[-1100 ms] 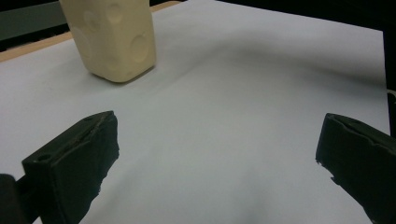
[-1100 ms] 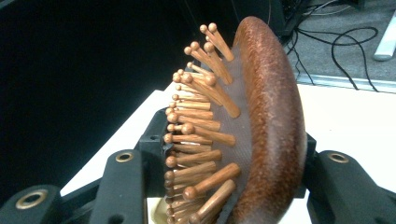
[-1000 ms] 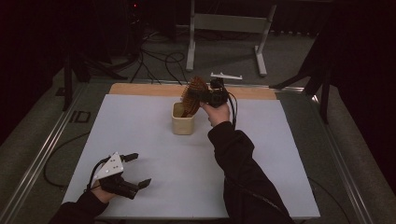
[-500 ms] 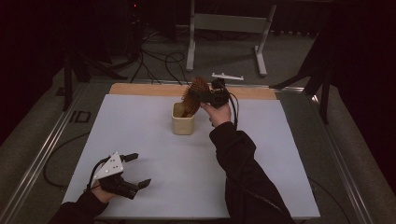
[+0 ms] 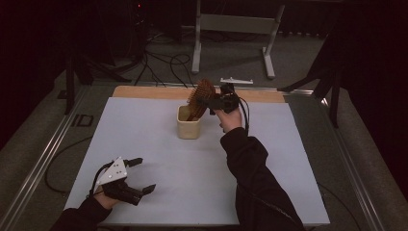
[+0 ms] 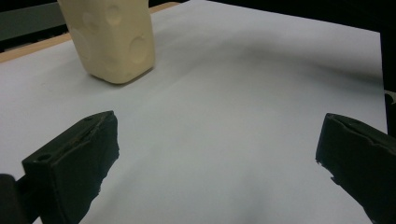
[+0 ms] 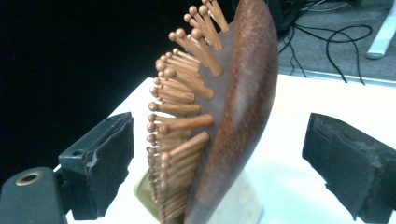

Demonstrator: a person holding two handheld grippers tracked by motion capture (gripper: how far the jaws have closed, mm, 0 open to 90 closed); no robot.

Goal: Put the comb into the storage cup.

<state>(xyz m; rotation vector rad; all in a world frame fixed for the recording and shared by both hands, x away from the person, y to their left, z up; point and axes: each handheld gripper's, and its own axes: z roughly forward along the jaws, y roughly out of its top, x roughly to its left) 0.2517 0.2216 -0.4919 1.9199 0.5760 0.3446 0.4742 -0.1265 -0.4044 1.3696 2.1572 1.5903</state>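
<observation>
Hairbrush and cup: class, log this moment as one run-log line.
right hand-held gripper: jaws just opened, clear of hairbrush | hairbrush: standing in cream cup | left hand-held gripper: open, empty

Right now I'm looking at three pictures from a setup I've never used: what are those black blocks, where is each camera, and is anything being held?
No robot here: a person holds hand tongs in each hand. The high view looks down on the white table. The left tongs rest near its front edge, open and empty. The right tongs are at the cream cup, where a wooden hairbrush stands handle-down. The other two pictures come from cameras riding on the tongs; the black blocks are their jaws. In the right gripper view, the jaws have just been opening and stand apart from the hairbrush between them, so it is released.
</observation>
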